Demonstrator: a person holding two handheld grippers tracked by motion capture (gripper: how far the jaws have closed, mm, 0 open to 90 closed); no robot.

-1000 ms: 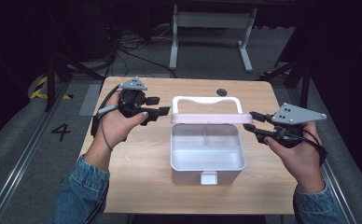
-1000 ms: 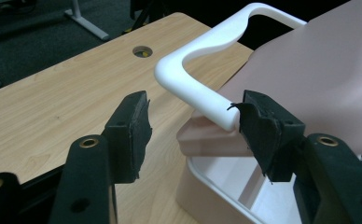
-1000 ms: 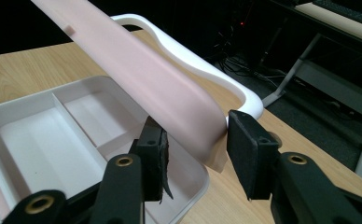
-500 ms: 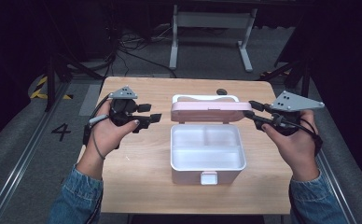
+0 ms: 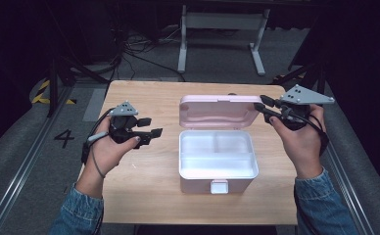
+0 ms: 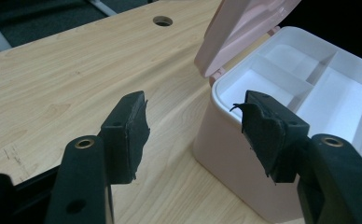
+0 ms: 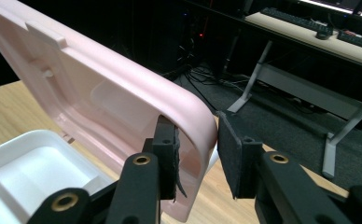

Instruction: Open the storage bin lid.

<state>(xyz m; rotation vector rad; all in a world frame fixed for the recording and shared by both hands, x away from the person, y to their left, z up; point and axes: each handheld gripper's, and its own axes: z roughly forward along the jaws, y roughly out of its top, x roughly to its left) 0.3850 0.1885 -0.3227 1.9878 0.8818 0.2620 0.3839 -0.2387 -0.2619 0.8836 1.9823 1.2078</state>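
Lid [image 7: 100,107] of box [image 5: 218,161]: upright at box rear | right fingers [image 7: 167,149] straddling lid's right edge, closing, gap remaining | left fingers [image 6: 125,133] open, empty, left of box on bench [image 5: 144,191]

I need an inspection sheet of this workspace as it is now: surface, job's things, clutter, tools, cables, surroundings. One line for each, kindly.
Surface: wooden table, bare light wood, a round hole near its far edge.
Job's things: pink box open, white divided inside with nothing in it; lid stands upright at the back.
Clutter: nothing seen.
Tools: left tool open, holding nothing, beside the box; right tool has just been closing, its jaws around the lid's corner edge, a gap showing at one pad.
Cables: a grey cable trails from the left tool; more cables lie on the floor behind.
Surroundings: dark room, metal stand behind the table.
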